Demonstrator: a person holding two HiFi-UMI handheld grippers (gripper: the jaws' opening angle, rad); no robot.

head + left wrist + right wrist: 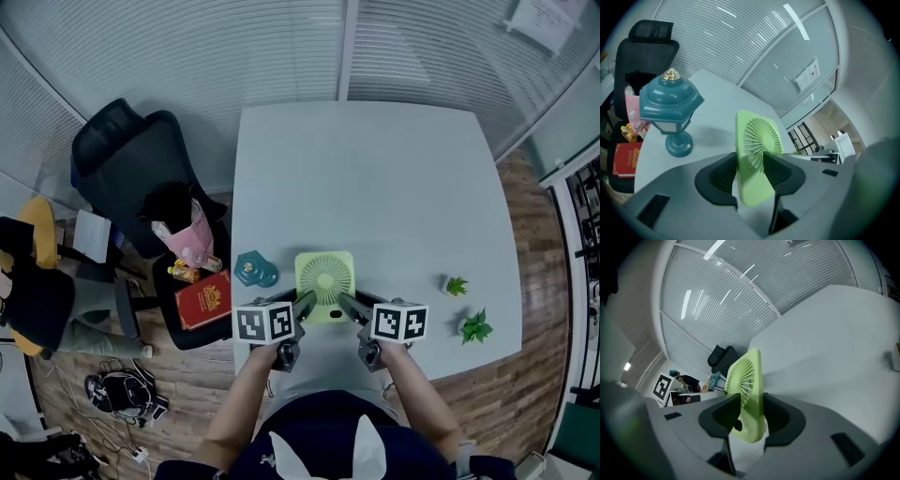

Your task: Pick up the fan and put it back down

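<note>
A light green square fan (325, 278) is near the front edge of the pale table (375, 169), held from both sides. My left gripper (307, 300) is shut on its left edge, and in the left gripper view the fan (757, 140) stands upright between the dark pads of that gripper (750, 171). My right gripper (345, 302) is shut on the right edge. In the right gripper view the fan (745, 376) sits edge-on between the pads of this gripper (752, 411). Whether the fan's base touches the table I cannot tell.
A teal lantern-shaped lamp (255, 269) (670, 105) stands close to the fan's left. Two small green plants (456, 285) (475, 326) sit at the table's right front. A black chair (141, 169) and a stool with a red book (203, 300) stand left of the table.
</note>
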